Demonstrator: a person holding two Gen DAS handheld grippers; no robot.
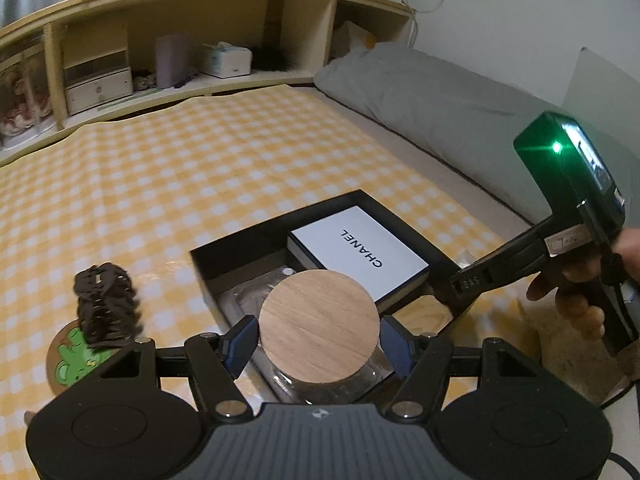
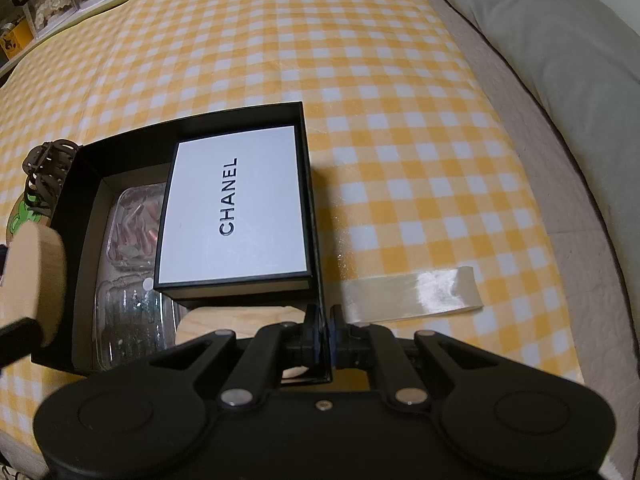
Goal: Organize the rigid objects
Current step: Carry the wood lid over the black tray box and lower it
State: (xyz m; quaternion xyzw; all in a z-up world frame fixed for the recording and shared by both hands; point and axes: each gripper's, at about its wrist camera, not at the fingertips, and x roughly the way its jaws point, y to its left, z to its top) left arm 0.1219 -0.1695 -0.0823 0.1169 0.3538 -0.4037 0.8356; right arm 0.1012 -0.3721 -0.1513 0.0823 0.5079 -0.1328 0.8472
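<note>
Right wrist: black box [image 2: 308,184] (jaws clamp its wall) holds white box [image 2: 236,204].

A home bedroom: grey pillow [image 1: 420,92], wooden headboard shelf [image 1: 192,20], checked yellow cloth [image 1: 200,168] over the mattress.

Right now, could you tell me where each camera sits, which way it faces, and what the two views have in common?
Left wrist: rides the left gripper, looking forward and down over the jar with a wooden lid it holds, toward the shelf; the right gripper and a hand show.
Right wrist: rides the right gripper, looking steeply down, pinching the black box wall.
Shared: the black box, white Chanel box, checked cloth.
</note>
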